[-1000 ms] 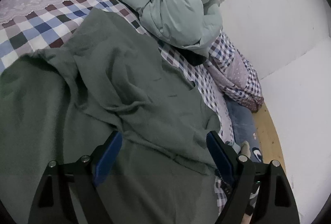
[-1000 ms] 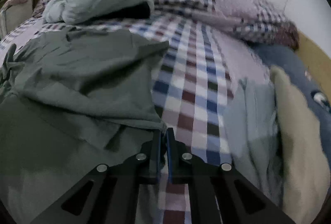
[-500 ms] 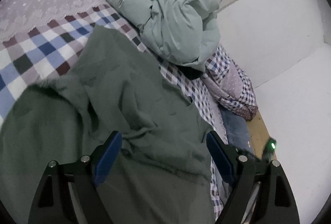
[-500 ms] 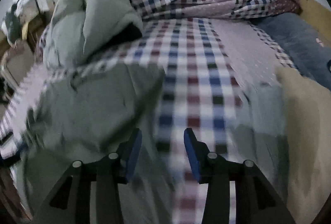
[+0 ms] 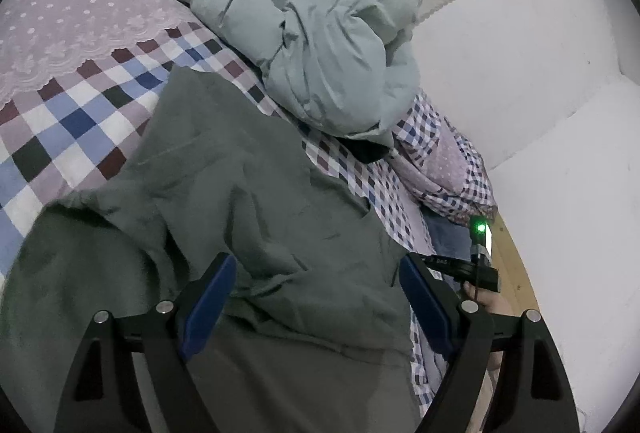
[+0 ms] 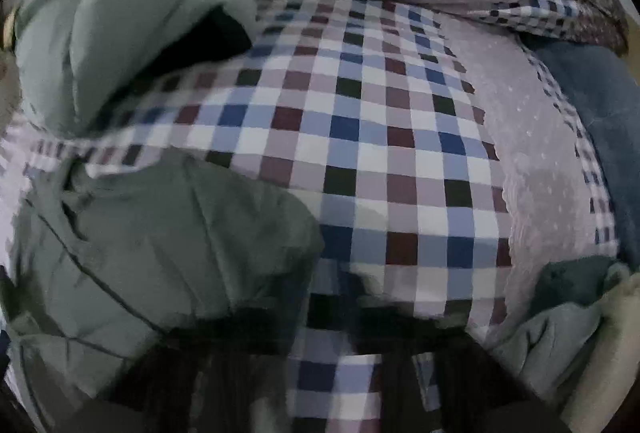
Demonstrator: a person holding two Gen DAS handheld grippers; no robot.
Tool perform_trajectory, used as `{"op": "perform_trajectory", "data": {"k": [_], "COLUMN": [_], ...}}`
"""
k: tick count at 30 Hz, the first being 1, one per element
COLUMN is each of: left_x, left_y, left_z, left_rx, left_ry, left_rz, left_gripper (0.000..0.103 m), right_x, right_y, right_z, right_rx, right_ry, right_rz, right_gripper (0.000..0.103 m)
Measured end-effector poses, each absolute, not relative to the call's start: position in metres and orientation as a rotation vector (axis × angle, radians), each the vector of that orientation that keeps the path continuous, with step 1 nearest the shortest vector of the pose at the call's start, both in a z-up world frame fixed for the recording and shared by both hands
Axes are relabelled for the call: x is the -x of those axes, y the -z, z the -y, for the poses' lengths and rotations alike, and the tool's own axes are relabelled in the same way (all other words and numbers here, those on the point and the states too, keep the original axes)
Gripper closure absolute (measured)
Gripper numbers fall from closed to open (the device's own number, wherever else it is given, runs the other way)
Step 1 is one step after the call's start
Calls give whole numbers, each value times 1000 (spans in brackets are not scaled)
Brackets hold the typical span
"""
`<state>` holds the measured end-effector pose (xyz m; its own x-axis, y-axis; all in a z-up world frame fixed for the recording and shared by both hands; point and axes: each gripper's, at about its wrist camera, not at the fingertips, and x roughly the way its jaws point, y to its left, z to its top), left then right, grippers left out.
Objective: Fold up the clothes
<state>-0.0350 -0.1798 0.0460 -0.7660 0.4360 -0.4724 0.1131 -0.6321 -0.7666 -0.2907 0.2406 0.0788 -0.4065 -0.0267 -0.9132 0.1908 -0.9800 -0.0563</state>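
Observation:
A dark green garment [image 5: 240, 217] lies crumpled on the checked bedsheet [image 5: 76, 121]. My left gripper [image 5: 316, 285] hovers over its near part, jaws wide open, blue pads [image 5: 208, 293] clear of the cloth. In the right wrist view the same garment [image 6: 168, 241] fills the lower left. My right gripper [image 6: 336, 297] is a dark blur above the checked sheet [image 6: 380, 137] just right of the garment's edge. Its tips look drawn together, with no cloth seen between them. The right-hand tool's body with a green light [image 5: 480, 229] shows at the left view's right edge.
A pale green puffy jacket [image 5: 320, 45] is heaped at the back of the bed. A checked pillow [image 5: 448, 169] lies by the white wall [image 5: 520, 73]. Blue, grey-green and cream clothes [image 6: 560, 321] are piled at the bed's right side.
My right gripper left the garment's edge, swung out over the checked sheet, opened midway and closed again. The left gripper barely shifted, and the right-hand tool came into its view.

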Motion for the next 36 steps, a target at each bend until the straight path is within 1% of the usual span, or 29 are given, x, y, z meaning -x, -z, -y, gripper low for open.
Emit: {"op": "perform_trajectory", "data": {"k": [3, 7, 10, 14, 18, 19, 20, 21, 22, 23, 24, 26, 31, 34, 36], "left_x": [33, 32, 31, 27, 19, 18, 16, 16, 16, 17, 18, 19, 22, 22, 20], "left_y": [-46, -46, -47, -49, -46, -45, -43, -40, -37, -34, -30, -23, -14, -10, -9], "left_z": [186, 194, 203, 224, 251, 256, 262, 266, 269, 271, 274, 275, 278, 285, 291], "left_rx": [957, 963, 962, 937, 903, 897, 892, 889, 899, 909, 918, 919, 868, 834, 823], "left_ry": [-2505, -2534, -2564, -2602, -2598, -2585, -2569, -2541, -2512, -2482, -2452, -2369, -2222, -2165, -2168], "left_rz": [1262, 1264, 1274, 1328, 1436, 1464, 1492, 1523, 1544, 1565, 1586, 1636, 1733, 1806, 1831], "left_gripper": [16, 16, 16, 16, 16, 16, 16, 16, 16, 16, 16, 16, 16, 16, 16], "right_x": [294, 306, 317, 318, 293, 284, 274, 262, 249, 236, 223, 197, 161, 142, 123], "right_y": [-86, -96, -82, -70, -82, -87, -93, -100, -106, -111, -115, -119, -117, -122, -123], "right_z": [-236, -252, -267, -284, -269, -260, -250, -236, -222, -208, -194, -160, -68, -19, 8], "right_rx": [-1616, -1616, -1682, -1733, -1612, -1565, -1519, -1466, -1414, -1367, -1316, -1232, -1180, -1113, -1020], "right_ry": [2523, 2623, 2732, 2784, 2767, 2748, 2730, 2703, 2670, 2638, 2593, 2484, 2177, 2108, 2078], "right_rz": [-342, -351, -426, -344, -273, -265, -257, -246, -238, -232, -227, -230, -257, -337, -394], "right_gripper": [103, 103, 103, 102, 99, 97, 91, 88, 78, 65, 62, 59, 58, 58, 58]}}
